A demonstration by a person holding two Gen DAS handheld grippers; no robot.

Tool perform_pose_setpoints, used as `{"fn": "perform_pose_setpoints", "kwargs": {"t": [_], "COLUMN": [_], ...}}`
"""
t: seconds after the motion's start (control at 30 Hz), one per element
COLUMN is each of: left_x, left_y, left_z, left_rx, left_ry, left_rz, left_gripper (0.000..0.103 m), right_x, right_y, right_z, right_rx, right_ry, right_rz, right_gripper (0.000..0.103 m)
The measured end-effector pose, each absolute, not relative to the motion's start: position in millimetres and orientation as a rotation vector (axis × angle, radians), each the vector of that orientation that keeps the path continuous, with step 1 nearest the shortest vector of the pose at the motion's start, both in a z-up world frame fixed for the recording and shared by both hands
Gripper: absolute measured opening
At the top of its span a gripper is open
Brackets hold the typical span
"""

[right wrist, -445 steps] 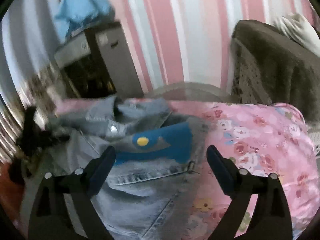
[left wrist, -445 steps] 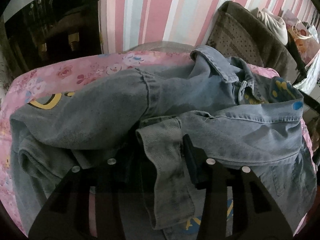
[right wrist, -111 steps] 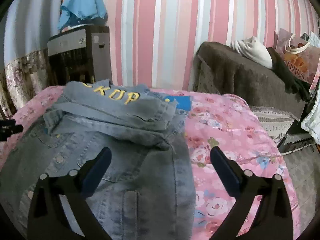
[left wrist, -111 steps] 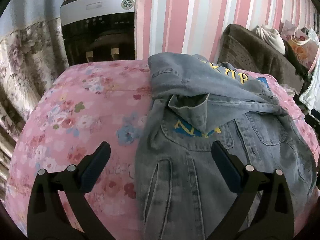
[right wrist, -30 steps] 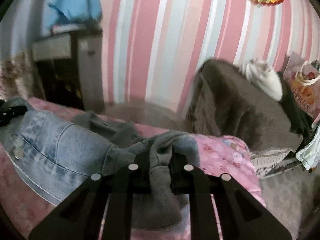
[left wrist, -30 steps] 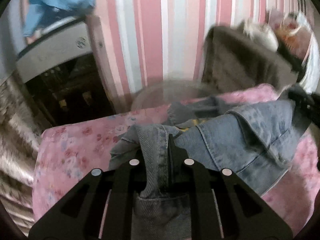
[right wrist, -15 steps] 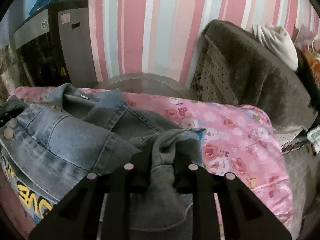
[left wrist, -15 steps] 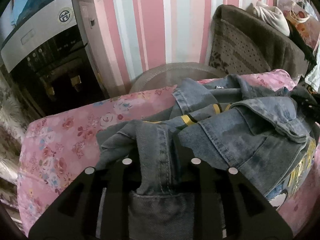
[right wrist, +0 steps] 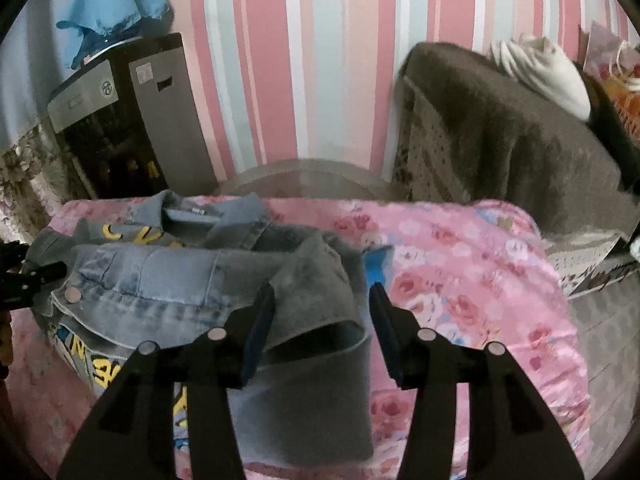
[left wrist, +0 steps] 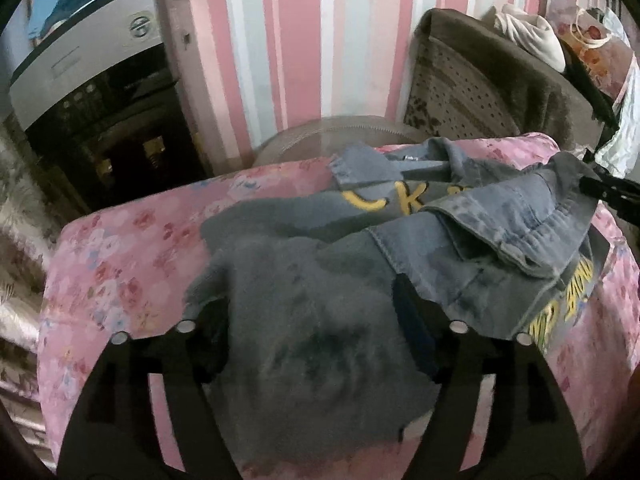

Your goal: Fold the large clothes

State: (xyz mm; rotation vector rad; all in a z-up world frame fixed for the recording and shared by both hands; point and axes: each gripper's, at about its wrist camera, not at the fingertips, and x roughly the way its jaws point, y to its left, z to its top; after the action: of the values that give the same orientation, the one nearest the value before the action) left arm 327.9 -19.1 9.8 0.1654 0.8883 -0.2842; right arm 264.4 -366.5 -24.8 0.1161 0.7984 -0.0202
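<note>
1. Left hand-held gripper (left wrist: 316, 332): jaws spread wide, just opened from a tight pinch; grey-blue denim hem lying slack between the fingers, no longer pressed by the pads.
2. Right hand-held gripper (right wrist: 320, 328): jaws about half apart, also just opened; folded corner of cloth resting loose between the blue pads, apparently touching neither.
3. Denim jacket (left wrist: 480, 240): released from both grips, now heaped on the pink floral bed cover (left wrist: 120, 264), lower half doubled up over the upper half, collar toward the wall, yellow lettering showing at the fold and along the right-hand edge.
4. A second earlier: same hem carried clamped and raised in both tools; now dropped and settling, lying lower on the bed.
5. Meaning for the task: probably one crosswise fold laid down. Bundle lumpy and uneven, with a flap sticking up near the right side in the left wrist view, so likely some smoothing or a further fold wanted.
6. Beyond the bed: striped pink wall, dark water dispenser (right wrist: 116, 120) at left with blue cloth (right wrist: 112, 4) on top, brown covered sofa (right wrist: 512, 128) at right.
</note>
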Motion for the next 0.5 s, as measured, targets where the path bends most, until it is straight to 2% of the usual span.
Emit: {"fn": "perform_pose_setpoints", "kwargs": {"t": [0.13, 0.2, 0.23, 0.27, 0.3, 0.33, 0.4, 0.5], "left_x": [314.9, 315.2, 317.3, 318.5, 320.1, 319.9, 318.6, 330.2], "left_y": [-1.0, 2.3, 2.3, 1.2, 0.2, -1.4, -6.3, -8.9], "left_z": [15.3, 12.8, 9.3, 7.3, 5.0, 4.9, 11.3, 22.9], "left_rx": [0.134, 0.122, 0.123, 0.114, 0.094, 0.091, 0.095, 0.084], "left_ry": [0.887, 0.905, 0.918, 0.931, 0.951, 0.954, 0.932, 0.926], "left_rz": [-0.288, -0.303, -0.307, -0.319, -0.341, -0.345, -0.381, -0.397], "left_gripper": [0.087, 0.085, 0.082, 0.070, 0.061, 0.057, 0.026, 0.011], "right_x": [265.8, 266.4, 266.7, 267.8, 268.3, 267.5, 265.3, 268.9], "right_y": [-362.9, -363.3, -363.4, -364.1, -364.3, -364.0, -363.9, -382.5], "right_z": [-34.5, -37.6, -38.7, -40.9, -42.7, -43.1, -40.5, -31.1], "right_rx": [0.097, 0.107, 0.116, 0.137, 0.156, 0.165, 0.180, 0.337], "right_ry": [0.824, 0.827, 0.829, 0.839, 0.847, 0.846, 0.830, 0.778], "right_rz": [-0.009, 0.008, 0.022, 0.043, 0.062, 0.075, 0.093, 0.149], "right_gripper": [0.049, 0.041, 0.031, 0.022, 0.018, 0.013, 0.010, 0.005]}}
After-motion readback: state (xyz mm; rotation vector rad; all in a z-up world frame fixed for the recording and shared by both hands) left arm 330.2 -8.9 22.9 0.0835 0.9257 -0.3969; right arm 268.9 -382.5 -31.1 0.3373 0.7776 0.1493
